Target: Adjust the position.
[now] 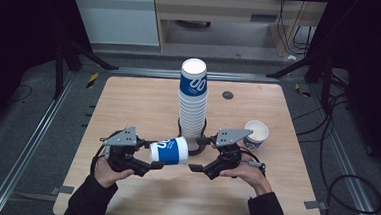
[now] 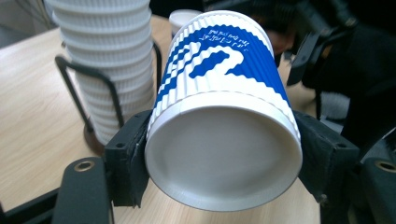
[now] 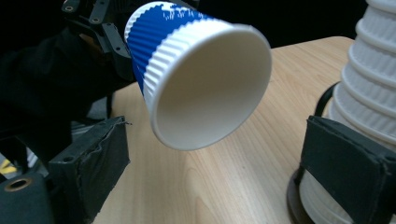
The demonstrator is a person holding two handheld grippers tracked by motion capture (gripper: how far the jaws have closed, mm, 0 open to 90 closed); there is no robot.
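Note:
A blue-and-white ribbed paper cup lies on its side in the air over the table's front middle. My left gripper is shut on its base end; in the left gripper view the black pads press both sides of the cup, its bottom facing the camera. The cup's open mouth points at my right gripper. That gripper stands open just short of the rim, with nothing between its pads.
A tall stack of the same cups stands in a black wire holder at the table's middle, close behind both grippers. A single white cup stands upright to the right. The wooden table ends near the forearms.

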